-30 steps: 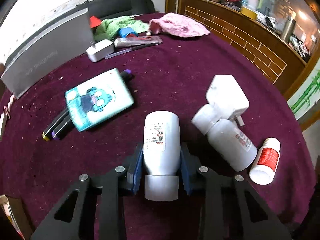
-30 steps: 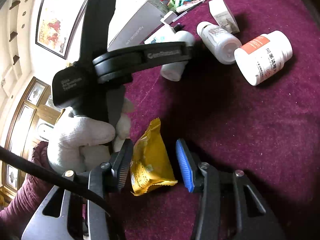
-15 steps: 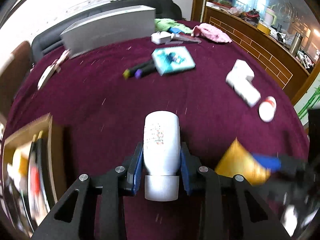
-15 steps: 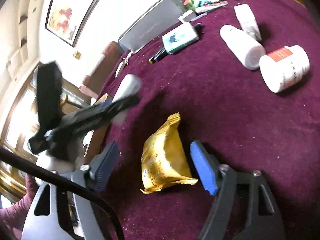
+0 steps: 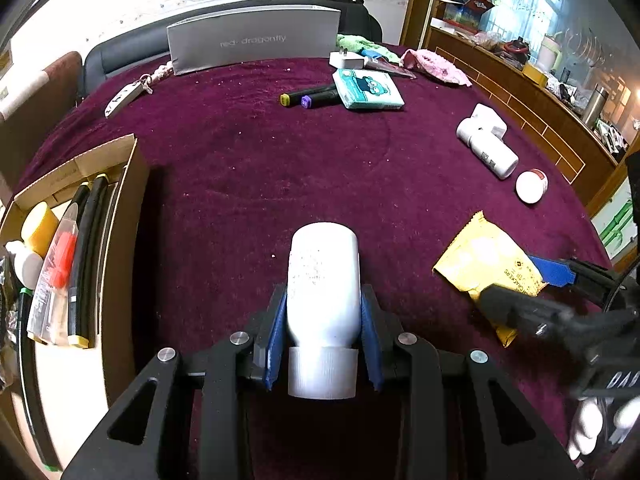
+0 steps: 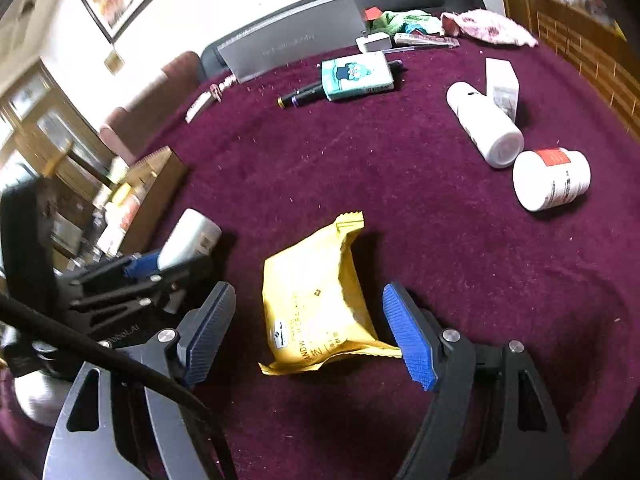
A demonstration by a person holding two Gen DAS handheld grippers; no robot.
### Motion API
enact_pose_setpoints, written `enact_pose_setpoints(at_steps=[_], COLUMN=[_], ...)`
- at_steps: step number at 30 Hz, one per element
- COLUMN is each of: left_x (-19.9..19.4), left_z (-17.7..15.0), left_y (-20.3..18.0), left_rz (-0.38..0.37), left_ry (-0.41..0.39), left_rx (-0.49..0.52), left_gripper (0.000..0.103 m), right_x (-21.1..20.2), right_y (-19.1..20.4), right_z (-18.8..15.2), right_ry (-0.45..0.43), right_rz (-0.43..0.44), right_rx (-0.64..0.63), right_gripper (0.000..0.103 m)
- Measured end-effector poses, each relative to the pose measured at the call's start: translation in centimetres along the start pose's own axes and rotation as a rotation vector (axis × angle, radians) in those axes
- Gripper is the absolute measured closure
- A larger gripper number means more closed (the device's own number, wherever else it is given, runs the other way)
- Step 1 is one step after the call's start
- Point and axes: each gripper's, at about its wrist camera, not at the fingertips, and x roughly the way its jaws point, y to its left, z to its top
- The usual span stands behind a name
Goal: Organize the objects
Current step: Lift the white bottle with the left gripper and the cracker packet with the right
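The left gripper (image 5: 323, 320) clamps one white bottle (image 5: 323, 276), its label blurred; the right gripper (image 6: 308, 332) gapes around one yellow packet (image 6: 316, 300), pads clear; two more bottles (image 6: 484, 124) lie beyond.

Three white bottles show: one white bottle (image 5: 323, 280) clamped between blue pads, one long bottle (image 5: 490, 152) lying toward two o'clock on the tabletop (image 5: 260, 168), and one red-labelled bottle (image 5: 531, 186) just beside it. One yellow snack packet (image 6: 316, 300) lies at the near edge. Two marker pens (image 5: 310, 98) lie side by side toward twelve o'clock, touching one teal tissue pack (image 5: 368, 90). One grey box (image 5: 252, 38) stands at the far edge. One cardboard box (image 5: 80, 248) sits at nine o'clock. One white charger (image 5: 346, 59) and two cloths, one green cloth (image 5: 360, 45) and one pink cloth (image 5: 436, 68), lie toward one o'clock.
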Motion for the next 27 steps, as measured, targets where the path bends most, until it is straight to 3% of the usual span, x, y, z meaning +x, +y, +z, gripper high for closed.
enact_pose_setpoints(at_steps=[5,10,14,20,27], left_x=[0.1,0.1,0.1,0.2,0.2], left_z=[-0.7,-0.7,-0.7,-0.7,-0.7], left_y=[-1.0,-0.8,-0.8,-1.0,-1.0], left_rz=[0.060,0.047,0.052,0.064,0.064], left_ry=[-0.034,-0.037,-0.039,-0.040,-0.041], left_rx=[0.043,0.027,0.029,0.032,0.034], left_gripper=[0.074,0.074,0.074,0.073,0.073], right_x=[1.2,2.0,2.1,1.9,1.5], right_y=[1.8,3.2,3.4,3.1,2.7], right_z=[0.1,-0.1,-0.1,0.0,0.0], right_ry=[0.030,0.056,0.068,0.072,0.075], right_rz=[-0.120,-0.238,-0.265,-0.313,-0.306], right_rx=[-0.077,-0.149,-0.148,-0.137,-0.110], right_gripper=[0.027,0.027,0.029,0.050,0.056])
